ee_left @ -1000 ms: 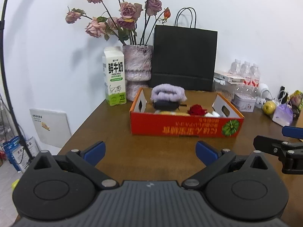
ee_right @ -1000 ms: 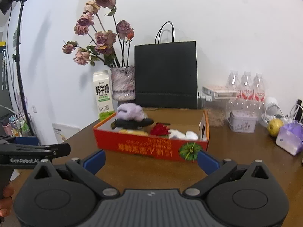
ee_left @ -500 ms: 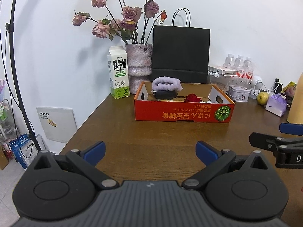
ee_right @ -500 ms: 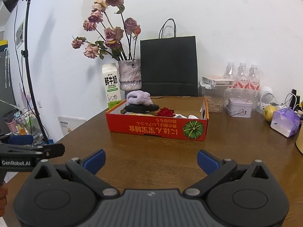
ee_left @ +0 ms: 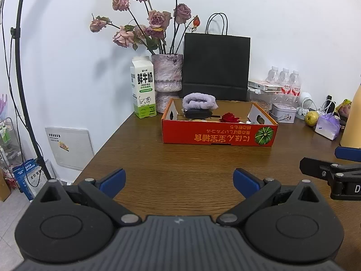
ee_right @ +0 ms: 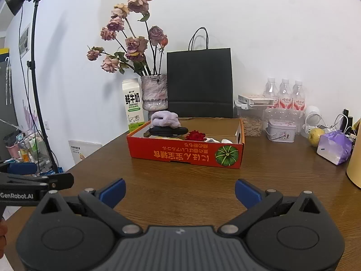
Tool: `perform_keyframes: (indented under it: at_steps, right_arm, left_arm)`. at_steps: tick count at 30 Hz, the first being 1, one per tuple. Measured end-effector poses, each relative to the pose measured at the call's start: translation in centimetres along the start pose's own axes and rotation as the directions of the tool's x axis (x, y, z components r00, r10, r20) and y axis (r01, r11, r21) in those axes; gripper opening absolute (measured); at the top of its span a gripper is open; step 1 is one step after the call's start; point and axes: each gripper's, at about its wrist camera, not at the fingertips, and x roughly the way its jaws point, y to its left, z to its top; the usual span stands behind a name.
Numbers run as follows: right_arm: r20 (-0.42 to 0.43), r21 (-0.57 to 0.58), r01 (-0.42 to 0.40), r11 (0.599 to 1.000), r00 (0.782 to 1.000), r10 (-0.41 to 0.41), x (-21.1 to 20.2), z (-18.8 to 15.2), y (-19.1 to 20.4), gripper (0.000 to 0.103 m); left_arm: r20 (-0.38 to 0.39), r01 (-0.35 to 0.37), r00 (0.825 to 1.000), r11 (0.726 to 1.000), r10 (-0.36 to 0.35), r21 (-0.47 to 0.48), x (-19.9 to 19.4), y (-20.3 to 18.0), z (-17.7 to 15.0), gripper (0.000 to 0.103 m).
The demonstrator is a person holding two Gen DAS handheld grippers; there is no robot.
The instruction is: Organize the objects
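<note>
Left claw (ee_left: pixel 178 179): released, blue pads wide apart, nothing between them; hovers over bare desk (ee_left: pixel 180 158), well short of the box.
Right claw (ee_right: pixel 180 190): released, pads spread, empty; also over bare desk, pointing at the box.
Cross-view: each claw shows at the edge of the other's camera, left one at far left of the right view, right one at far right of the left view.
Box (ee_left: pixel 218 135): red-orange cardboard tray, upside-down print and a green pumpkin picture on the near wall; sits mid-desk, well apart from both claws.
Towel (ee_left: pixel 199 101): lilac, rolled, at the box's back-left, resting on a black pouch (ee_left: pixel 197 113).
Rose (ee_left: pixel 229 117): red, in the box, just right of the pouch.
Other contents: something yellowish and something white low behind the near wall; cannot tell what they are.
Carton (ee_left: pixel 144 88): milk, upright, left of the box.
Vase (ee_left: pixel 167 76): mottled pink, holds dried roses, between carton and bag.
Bag (ee_left: pixel 216 67): black paper, upright behind the box, against the wall.
Right side of desk: tin (ee_right: pixel 281 132), three water bottles (ee_right: pixel 284 94), yellow-green fruit (ee_right: pixel 315 133), purple packet (ee_right: pixel 335 146).
</note>
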Motion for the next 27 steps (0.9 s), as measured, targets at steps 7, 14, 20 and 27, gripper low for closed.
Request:
perform_keyframes:
  at_steps: [7,14,20,27]
  right_arm:
    - [-0.002,-0.004,-0.002,1.000,1.000,0.002,0.01,0.01,0.12,0.103]
    - [-0.004,-0.005,-0.002,1.000,1.000,0.002,-0.02,-0.01,0.16,0.103]
    - [-0.005,-0.004,-0.002,1.000,1.000,0.002,-0.01,-0.01,0.14,0.103]
    - [-0.007,-0.003,-0.003,1.000,1.000,0.003,0.06,-0.29,0.00,0.103]
  left_arm:
    - [-0.002,-0.002,1.000,1.000,0.002,0.000,-0.02,-0.01,0.07,0.103]
    - [-0.004,-0.001,1.000,1.000,0.001,0.000,-0.04,0.00,0.12,0.103]
    - [-0.009,0.000,1.000,1.000,0.000,0.000,-0.02,-0.03,0.14,0.103]
    - [-0.013,0.005,1.000,1.000,-0.005,0.005,0.06,-0.19,0.07,0.103]
